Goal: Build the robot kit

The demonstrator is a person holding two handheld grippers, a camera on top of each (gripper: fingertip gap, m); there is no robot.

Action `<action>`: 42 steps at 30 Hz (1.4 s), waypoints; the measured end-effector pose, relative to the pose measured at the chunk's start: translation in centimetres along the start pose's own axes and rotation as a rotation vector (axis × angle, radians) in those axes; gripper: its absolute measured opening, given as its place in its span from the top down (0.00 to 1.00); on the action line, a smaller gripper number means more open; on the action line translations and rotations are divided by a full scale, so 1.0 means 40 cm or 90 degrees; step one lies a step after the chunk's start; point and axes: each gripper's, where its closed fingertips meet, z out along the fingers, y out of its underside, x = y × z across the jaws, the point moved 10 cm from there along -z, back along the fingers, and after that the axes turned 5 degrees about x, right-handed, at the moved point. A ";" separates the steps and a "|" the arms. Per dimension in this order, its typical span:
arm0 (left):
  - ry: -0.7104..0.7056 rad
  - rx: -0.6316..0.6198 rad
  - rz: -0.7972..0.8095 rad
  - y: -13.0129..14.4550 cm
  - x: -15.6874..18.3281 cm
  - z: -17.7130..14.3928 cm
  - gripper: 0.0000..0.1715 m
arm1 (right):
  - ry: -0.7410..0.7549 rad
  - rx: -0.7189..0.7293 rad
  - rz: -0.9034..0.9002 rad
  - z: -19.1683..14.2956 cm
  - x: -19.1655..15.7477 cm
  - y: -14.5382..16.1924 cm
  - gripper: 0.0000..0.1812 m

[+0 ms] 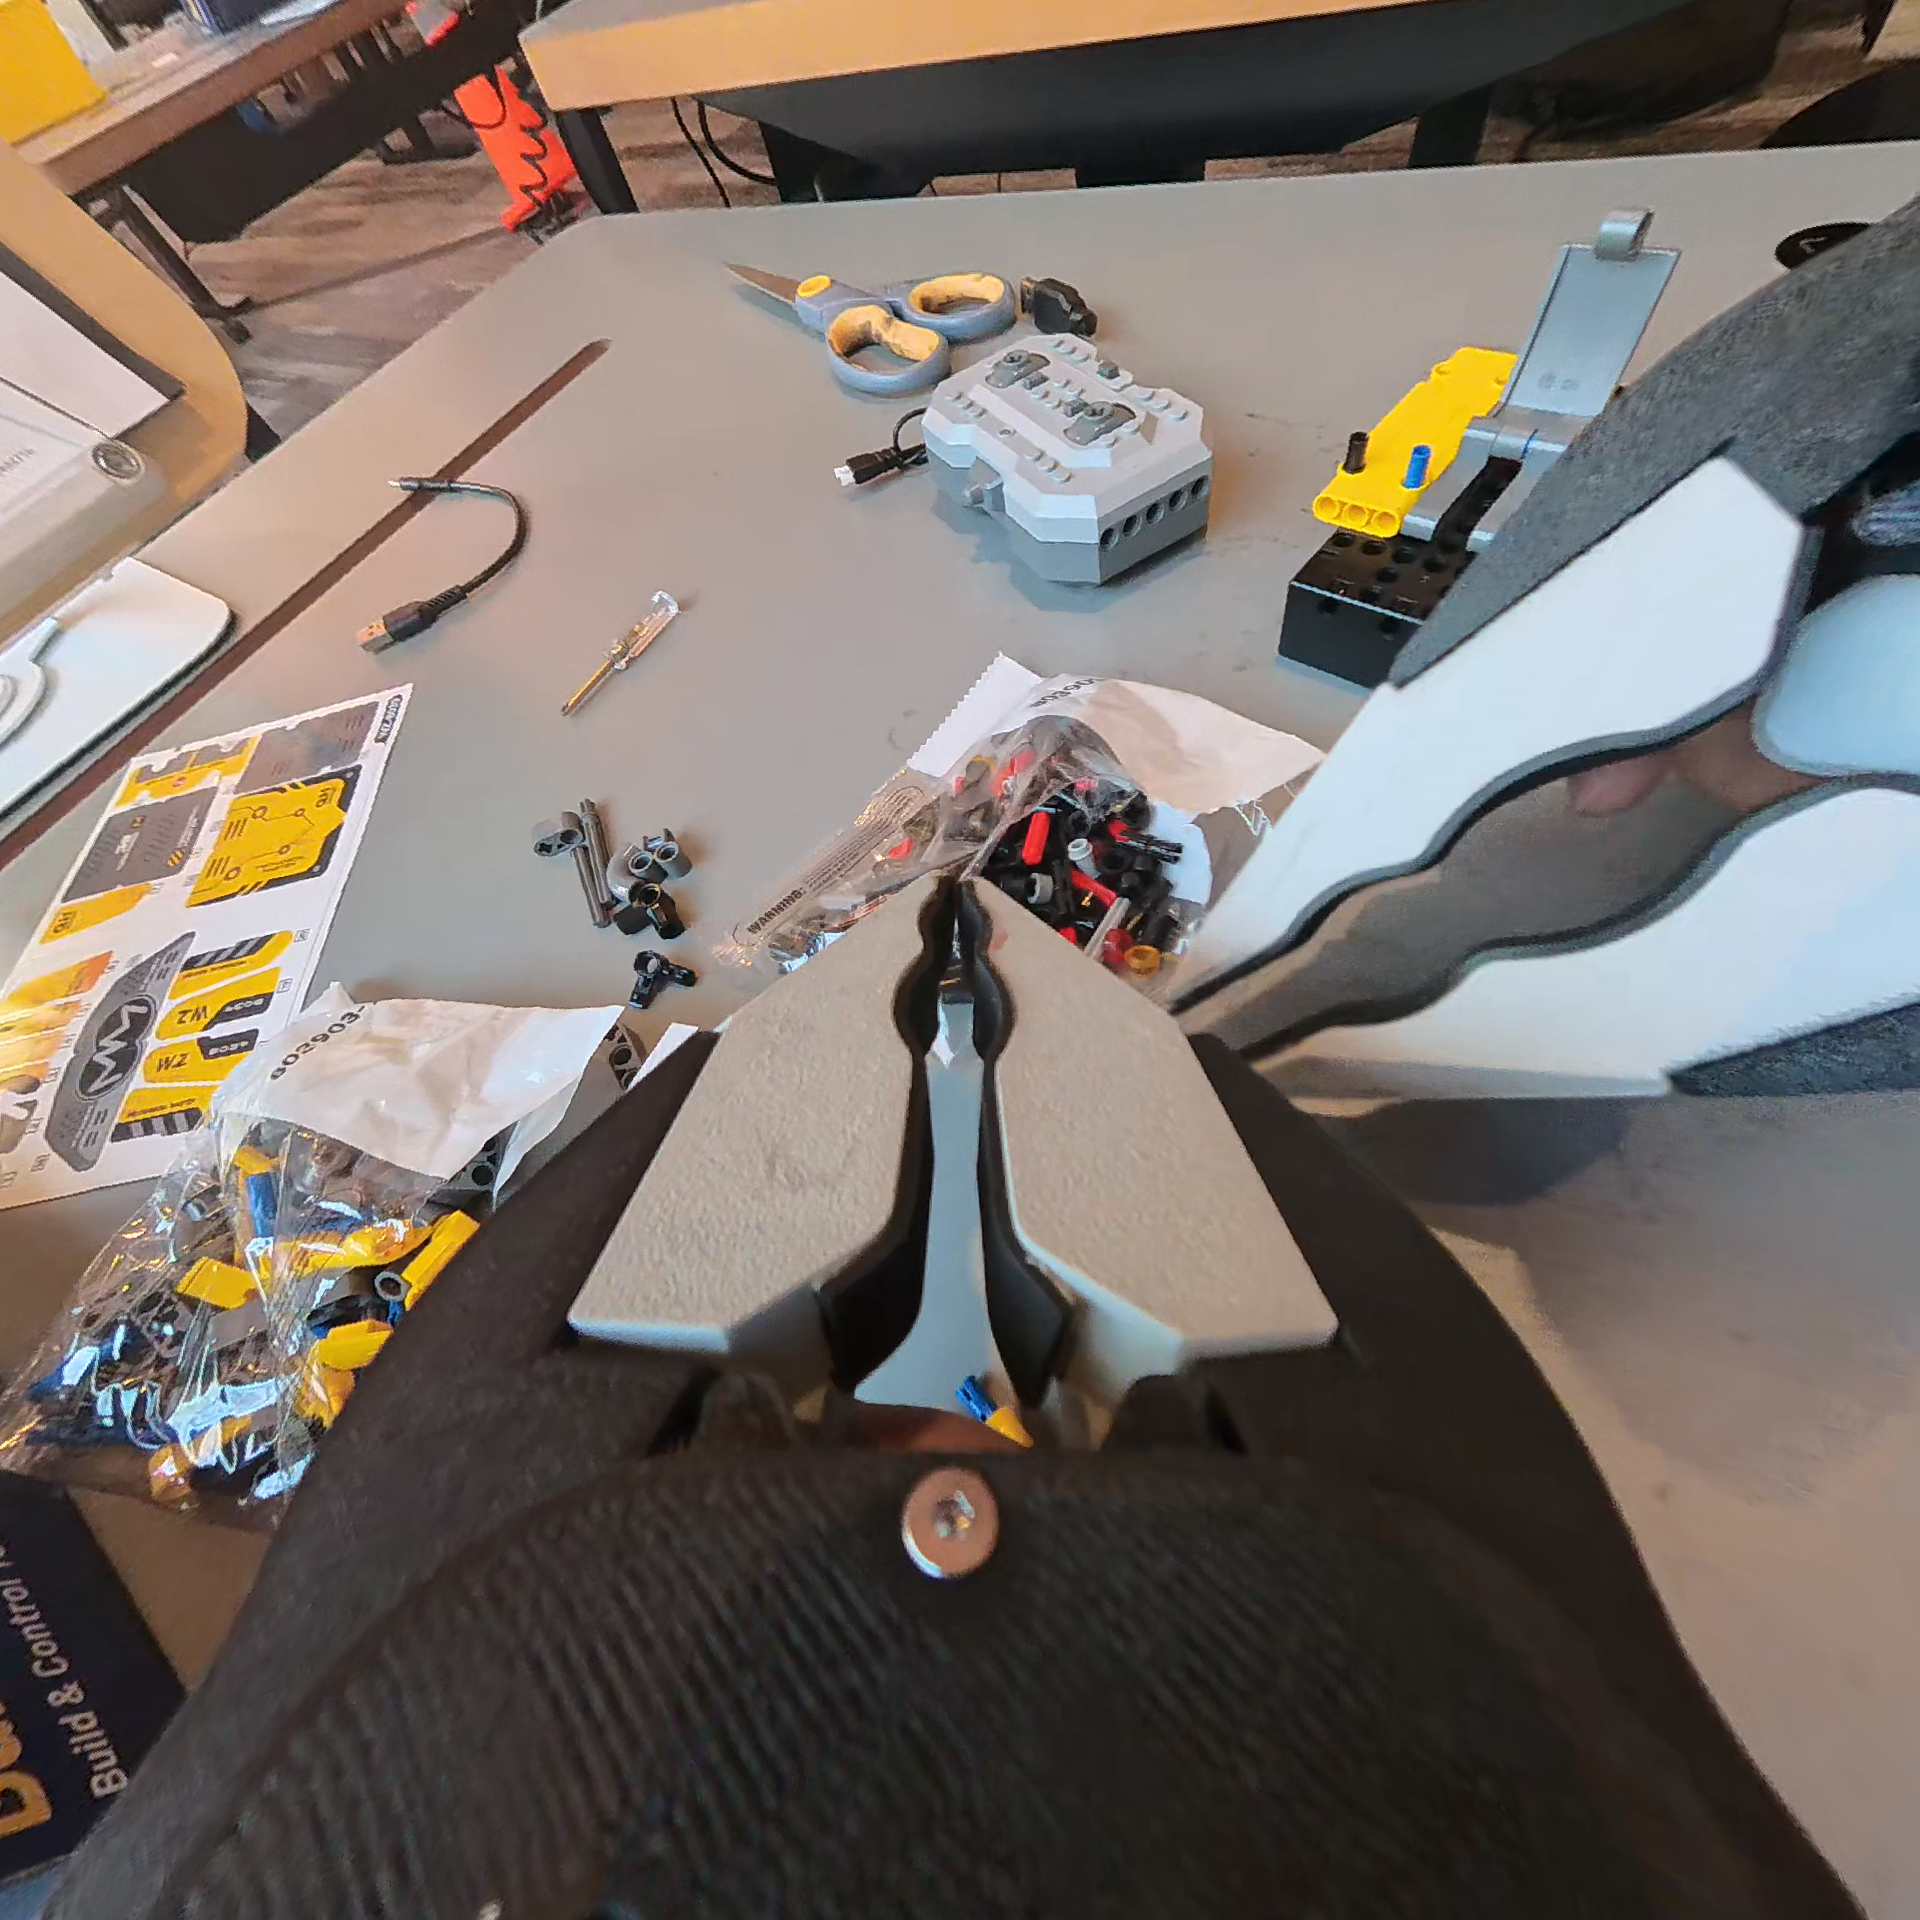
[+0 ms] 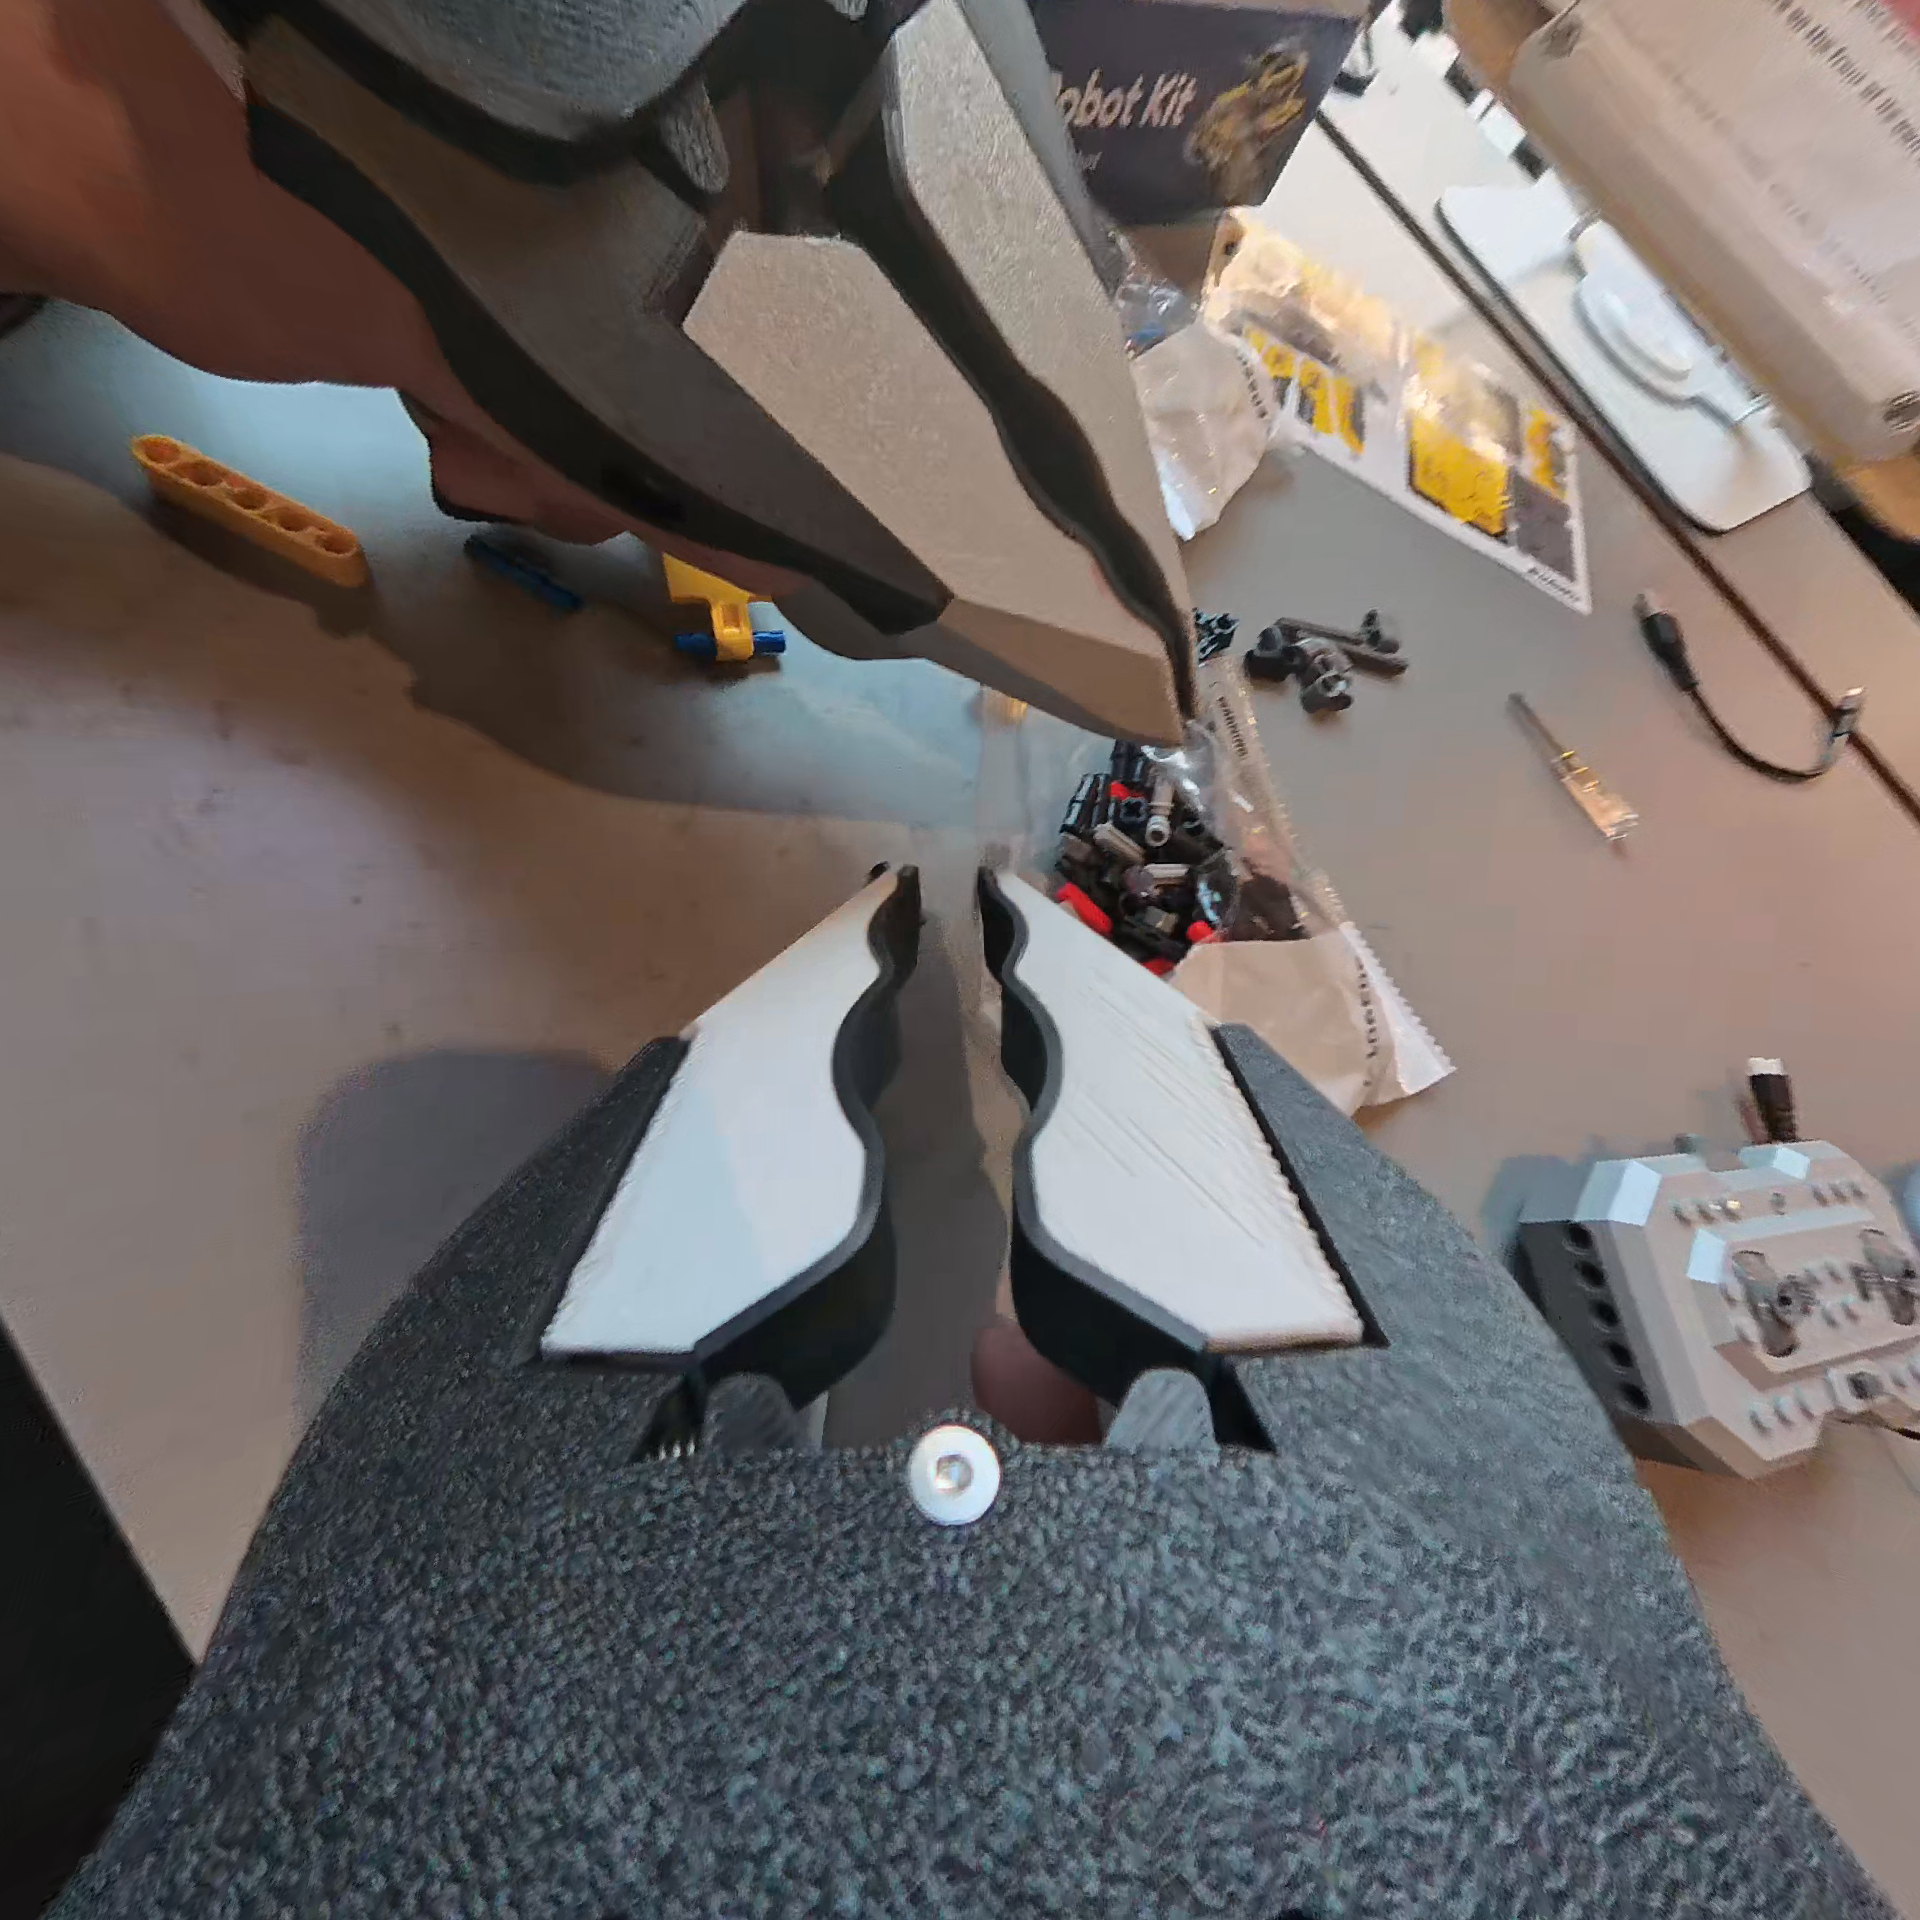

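Note:
My left gripper (image 1: 958, 896), with grey fingers, is shut on the edge of a clear plastic bag (image 1: 831, 883) of small red, black and grey parts (image 1: 1091, 862). The bag lies on the grey table (image 1: 790, 623). The right wrist view shows the left gripper (image 2: 1182, 717) from the side, pinching the bag's film above the parts (image 2: 1143, 873). My right gripper (image 2: 948, 878), with white fingers, is open by a narrow gap with nothing in it. It sits just beside the bag's open end. In the left wrist view the right gripper (image 1: 1190, 997) comes in from the right.
Behind the bag are scissors (image 1: 894, 322), a grey hub block (image 1: 1070, 457), a yellow and black build (image 1: 1392, 540), a short USB cable (image 1: 457, 561) and a small screwdriver (image 1: 623, 649). At left are loose dark pieces (image 1: 623, 873), a sticker sheet (image 1: 187, 914) and a second parts bag (image 1: 239, 1309). A yellow beam (image 2: 249, 509) lies apart. Some 5 cm of space lies between my two pairs of fingers. Left tips and right tips are each some 15 cm from the grey hub block (image 1: 1070, 457). Seen from the right wrist view (image 2: 1715, 1238) as well.

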 end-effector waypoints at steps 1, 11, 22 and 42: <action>0.001 -0.001 0.000 0.001 0.000 0.001 1.00 | 0.014 0.004 -0.012 -0.002 0.000 -0.003 0.93; 0.020 0.015 0.005 -0.007 0.013 -0.002 1.00 | 0.086 -0.015 -0.051 0.020 0.006 -0.010 0.96; -0.018 0.085 -0.079 -0.028 -0.031 -0.028 0.92 | 0.198 -0.058 -0.020 0.078 0.080 0.001 1.00; -0.046 0.115 -0.109 -0.027 -0.043 -0.409 0.88 | 0.271 0.079 -0.035 0.077 0.086 -0.034 0.97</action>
